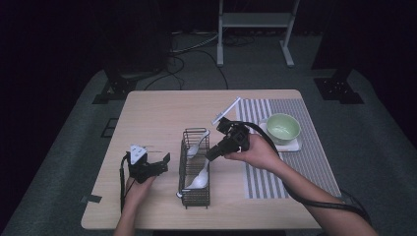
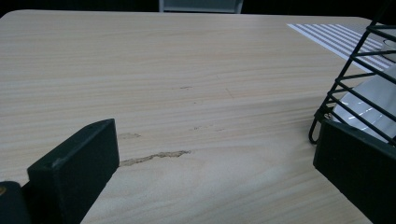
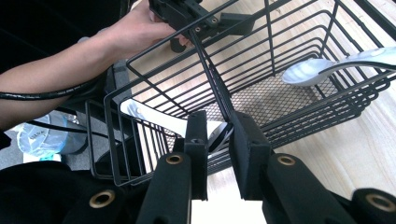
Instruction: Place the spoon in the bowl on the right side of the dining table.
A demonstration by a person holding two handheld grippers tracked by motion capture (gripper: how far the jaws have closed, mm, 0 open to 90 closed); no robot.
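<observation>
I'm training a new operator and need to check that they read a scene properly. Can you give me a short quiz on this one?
1. True or false: the fingers of the left gripper stand wide apart over the bare table.
2. How many white spoons lie in the wire basket?
3. What sits between the fingers of the right gripper? A: a spoon handle. B: the rim of a bowl. C: nothing.

Key: 1 true; 2 two; 3 A.
</observation>
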